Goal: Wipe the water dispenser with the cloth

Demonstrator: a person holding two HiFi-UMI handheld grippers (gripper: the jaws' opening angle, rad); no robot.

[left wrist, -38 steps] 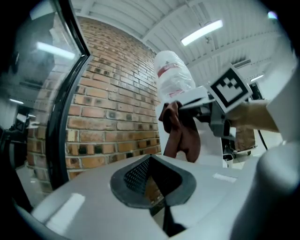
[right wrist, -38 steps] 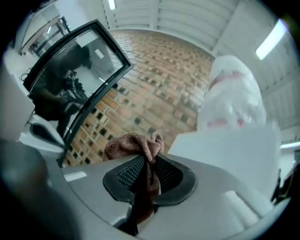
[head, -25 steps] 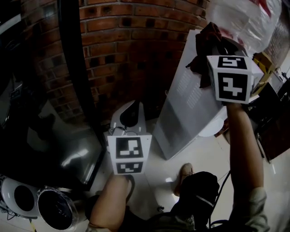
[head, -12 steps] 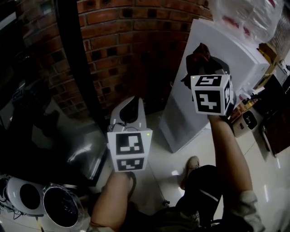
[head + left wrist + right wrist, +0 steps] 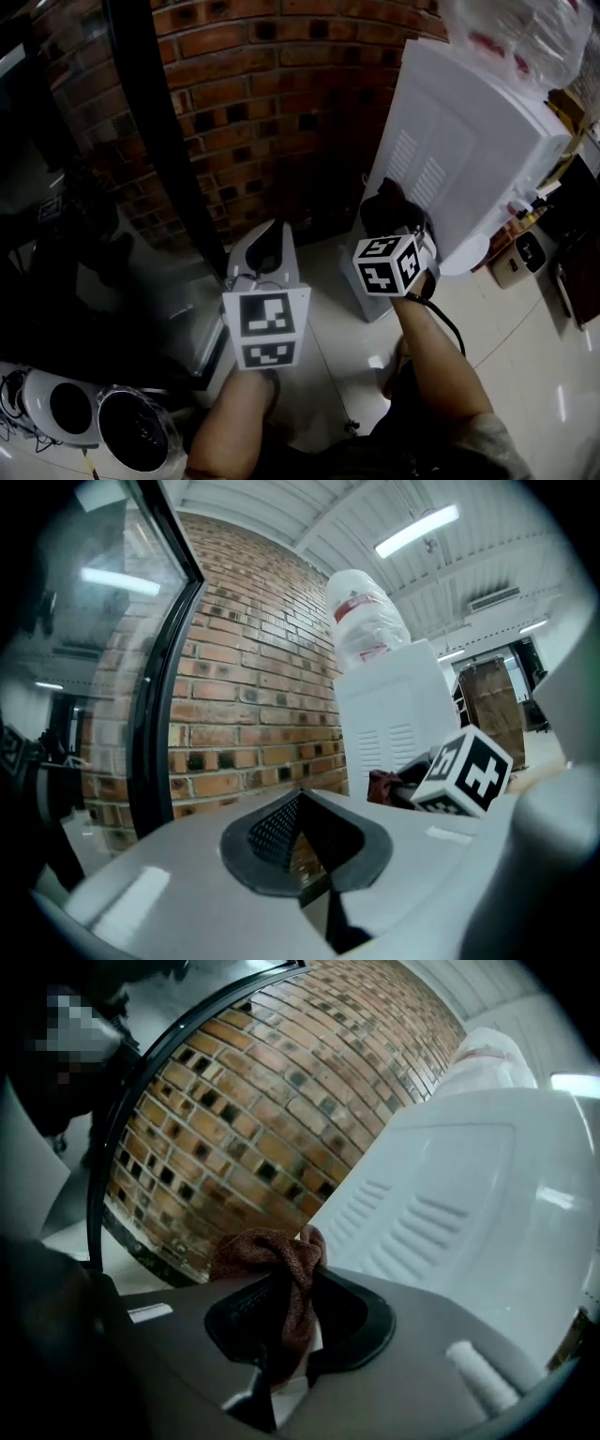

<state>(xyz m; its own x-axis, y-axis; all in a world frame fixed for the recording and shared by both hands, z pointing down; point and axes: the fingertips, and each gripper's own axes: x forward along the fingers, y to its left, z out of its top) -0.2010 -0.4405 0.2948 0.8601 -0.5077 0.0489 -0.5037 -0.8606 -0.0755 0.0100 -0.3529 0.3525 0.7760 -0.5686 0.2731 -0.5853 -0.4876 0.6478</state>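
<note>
The white water dispenser (image 5: 469,150) stands against the brick wall with a clear bottle (image 5: 511,37) on top. Its vented side panel (image 5: 450,1213) fills the right gripper view. My right gripper (image 5: 398,234) is low beside that panel, shut on a brown cloth (image 5: 272,1260) bunched between its pads. The cloth (image 5: 386,206) touches or nearly touches the panel's lower part. My left gripper (image 5: 267,246) hovers to the left in front of the wall. Its pads meet at the tips (image 5: 300,799) with nothing between them. From there I see the right gripper's marker cube (image 5: 464,772).
A curved brick wall (image 5: 253,103) is behind, with a black-framed glass door (image 5: 141,169) at left. Two round appliances (image 5: 131,431) sit on the floor bottom left. A small beige box (image 5: 520,255) lies right of the dispenser. The person's shoe (image 5: 398,361) rests on white tiles.
My right gripper has dropped with the cloth from the dispenser's top down along its side panel. The left gripper has sunk only slightly.
</note>
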